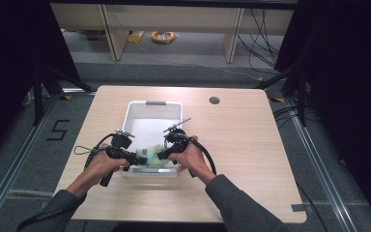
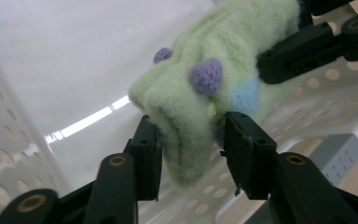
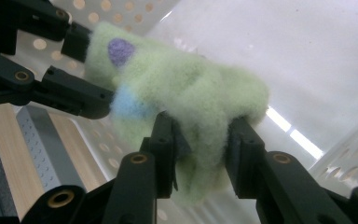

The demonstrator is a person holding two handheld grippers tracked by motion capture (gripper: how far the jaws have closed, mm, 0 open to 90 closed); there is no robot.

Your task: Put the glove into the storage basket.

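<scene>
A fuzzy light-green sock (image 1: 155, 157) with purple bumps and a blue patch hangs inside the near end of a white perforated basket (image 1: 153, 110). My left gripper (image 1: 141, 158) is shut on one end of the sock (image 2: 191, 116), which bulges between its black jaws. My right gripper (image 1: 160, 155) is shut on the other end of the sock (image 3: 200, 121). The two grippers face each other a short way apart, with the sock bunched between them above the basket floor. The left gripper (image 2: 189, 154) has the right one's jaws at its view's upper right.
The basket stands in the middle of a light wooden table (image 1: 241, 145). A round cable hole (image 1: 214, 100) sits at the table's far right. Beyond the table stand shelf legs and a yellow cable coil (image 1: 163, 36) on the floor.
</scene>
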